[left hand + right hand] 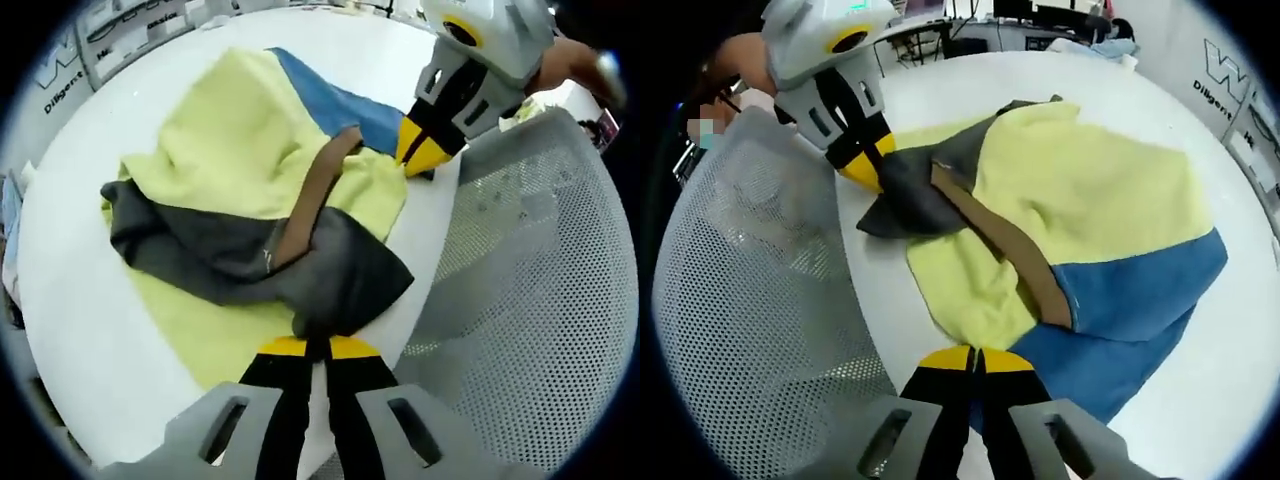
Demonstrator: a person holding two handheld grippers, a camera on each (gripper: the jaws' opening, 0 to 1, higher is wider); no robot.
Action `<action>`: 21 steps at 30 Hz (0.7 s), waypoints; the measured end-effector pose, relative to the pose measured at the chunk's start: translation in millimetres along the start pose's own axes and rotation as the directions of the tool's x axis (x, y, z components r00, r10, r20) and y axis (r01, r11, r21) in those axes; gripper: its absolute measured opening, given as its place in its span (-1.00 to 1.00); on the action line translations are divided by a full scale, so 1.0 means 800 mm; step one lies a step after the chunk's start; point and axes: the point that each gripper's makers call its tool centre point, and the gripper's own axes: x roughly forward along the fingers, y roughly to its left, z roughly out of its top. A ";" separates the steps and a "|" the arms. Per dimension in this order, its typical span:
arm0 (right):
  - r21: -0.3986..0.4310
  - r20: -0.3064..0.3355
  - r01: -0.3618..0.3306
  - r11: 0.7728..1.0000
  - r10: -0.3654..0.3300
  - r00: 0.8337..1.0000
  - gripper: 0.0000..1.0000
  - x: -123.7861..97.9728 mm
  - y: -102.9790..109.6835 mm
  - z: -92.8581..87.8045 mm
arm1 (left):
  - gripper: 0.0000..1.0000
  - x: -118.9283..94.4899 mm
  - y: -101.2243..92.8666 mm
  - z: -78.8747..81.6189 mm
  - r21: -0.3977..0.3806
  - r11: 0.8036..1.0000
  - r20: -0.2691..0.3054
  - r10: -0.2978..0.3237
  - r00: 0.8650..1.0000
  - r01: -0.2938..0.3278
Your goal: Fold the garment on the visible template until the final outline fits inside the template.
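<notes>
Where the left gripper (317, 347) comes up from the bottom of the left gripper view, I see its yellow-tipped jaws pressed together on the dark grey corner of the garment (250, 190). The garment lies crumpled on the round white worktop (90, 330), near the edge closest to me. It is made of pale yellow, dark grey and blue panels, with a brown strap (315, 195) running across the middle. The blue panel sits at the far side in this view, the grey one close to my jaws.

In the same view the right gripper (425, 155) reaches in from the upper right, its yellow tips closed on the garment's edge where the yellow and blue cloth meet.

In the right gripper view, my own right gripper (977, 358) rises from the bottom with jaws together, clamped on the edge of the garment (1080, 200) at the blue and yellow panels. The left gripper (865, 165) shows at upper left, pinching the grey corner. The brown strap (1005, 245) runs diagonally between the two grips.

A grey mesh chair back (750, 300) stands just beside the worktop (1240, 370), between me and the cloth. I cannot make out any template outline under the garment.
</notes>
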 end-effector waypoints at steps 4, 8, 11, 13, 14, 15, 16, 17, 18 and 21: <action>0.032 0.028 -0.014 0.999 0.013 1.000 -1.00 -0.001 -0.001 0.001 | -0.94 0.000 -0.001 0.004 0.077 0.997 0.041 -0.013 0.999 0.009; 0.066 0.098 -0.021 0.998 0.014 0.995 -0.96 -0.004 0.000 0.003 | -0.88 -0.005 0.007 0.009 0.135 0.990 0.101 0.017 0.995 -0.030; 0.093 0.145 -0.020 0.995 0.007 0.989 -0.67 -0.010 0.001 0.009 | -0.64 -0.014 0.015 0.030 0.140 0.987 0.206 0.046 0.977 -0.076; 0.105 0.170 -0.026 0.994 0.008 0.985 -0.59 -0.014 0.001 0.013 | -0.47 -0.022 0.015 0.041 0.121 0.990 0.248 0.036 0.968 -0.068; 0.107 0.182 -0.019 0.994 0.000 0.983 -0.58 -0.018 -0.002 0.015 | -0.45 -0.026 0.017 0.044 0.120 0.990 0.259 0.037 0.965 -0.070; 0.092 0.201 0.000 0.996 -0.019 0.979 -0.54 -0.022 -0.006 0.019 | -0.45 -0.029 0.019 0.048 0.126 0.989 0.267 0.040 0.963 -0.076; 0.086 0.207 0.008 0.996 -0.025 0.978 -0.50 -0.023 -0.008 0.021 | -0.45 -0.031 0.020 0.051 0.130 0.988 0.275 0.043 0.960 -0.082; 0.076 0.221 0.023 0.997 -0.040 0.974 -0.47 -0.027 -0.013 0.024 | -0.45 -0.034 0.022 0.056 0.135 0.987 0.288 0.047 0.957 -0.089; 0.073 0.230 0.028 0.997 -0.045 0.972 -0.44 -0.028 -0.015 0.026 | -0.45 -0.035 0.024 0.058 0.136 0.986 0.293 0.052 0.955 -0.095; 0.067 0.253 0.059 0.996 -0.074 0.965 -0.41 -0.032 -0.030 0.030 | -0.45 -0.033 0.029 0.065 0.139 0.985 0.296 0.055 0.954 -0.100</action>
